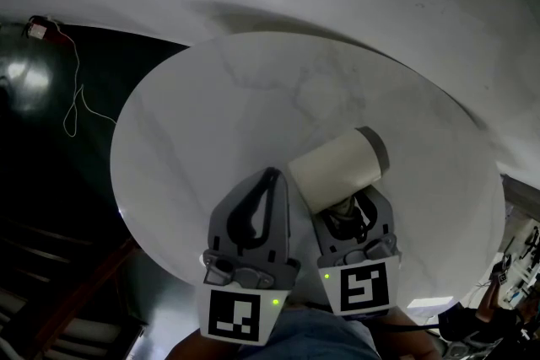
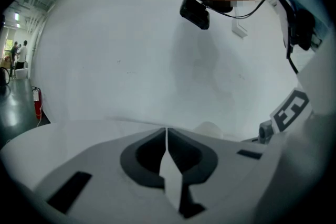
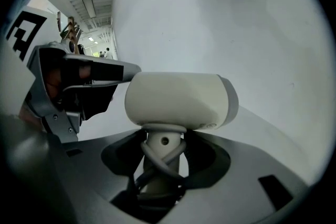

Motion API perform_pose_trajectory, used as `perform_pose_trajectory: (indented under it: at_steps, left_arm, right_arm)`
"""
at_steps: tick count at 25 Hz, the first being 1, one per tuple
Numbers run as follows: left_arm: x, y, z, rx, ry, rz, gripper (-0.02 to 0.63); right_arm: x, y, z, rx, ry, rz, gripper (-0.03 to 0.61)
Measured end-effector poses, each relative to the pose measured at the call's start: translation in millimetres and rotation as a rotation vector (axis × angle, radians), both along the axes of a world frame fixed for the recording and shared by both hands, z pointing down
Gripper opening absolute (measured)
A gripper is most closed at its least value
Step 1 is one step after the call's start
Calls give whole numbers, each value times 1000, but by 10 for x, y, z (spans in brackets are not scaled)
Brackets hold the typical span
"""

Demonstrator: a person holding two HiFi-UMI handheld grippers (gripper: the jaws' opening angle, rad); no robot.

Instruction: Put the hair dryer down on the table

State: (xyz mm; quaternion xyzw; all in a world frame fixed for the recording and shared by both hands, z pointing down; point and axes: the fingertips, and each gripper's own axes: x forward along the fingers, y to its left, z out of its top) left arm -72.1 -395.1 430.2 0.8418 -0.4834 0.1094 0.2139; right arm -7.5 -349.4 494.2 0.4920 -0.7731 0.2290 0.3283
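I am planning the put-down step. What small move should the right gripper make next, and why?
Probably lower the right gripper a little, straight down, before opening. Its jaws clamp the hair dryer by the handle, and the barrel appears to hang above the round table, not resting on it. The left gripper is shut, empty, beside it.

Hair dryer [image 3: 178,99] handle [image 3: 163,147] ran down between the right claw [image 3: 164,136] jaws. Its lower end and the wrapped cord [image 3: 157,160] were lost in the dark gap there. Head view: tabletop [image 1: 211,114] rim at 6 o'clock was hidden behind both claws, and the left claw [image 1: 268,181] marker cube [image 1: 234,316] was cut off by the bottom edge. Small thing [image 1: 38,28] with a white wire [image 1: 76,101] at 10 o'clock was too small to name. Left gripper view: pale bump [image 2: 210,127] past the claw, couldn't tell what. Figures [image 2: 18,52] at 9 o'clock were too small to make out.
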Motion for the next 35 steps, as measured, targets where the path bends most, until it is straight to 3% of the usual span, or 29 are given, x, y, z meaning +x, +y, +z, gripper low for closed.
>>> perform_pose_trajectory:
  at_steps: [13, 27, 35]
  left_arm:
    - [-132, 42, 39, -14, -2, -23, 17]
    - [-215, 72, 40, -25, -2, -45, 17]
    - [-269, 67, 11, -14, 4, -63, 17]
  right_arm:
    - [-81, 91, 218, -78, 60, -44, 227]
    - [-114, 219, 446, -175, 188, -128, 229]
    - [-125, 215, 484, -181, 192, -145, 229]
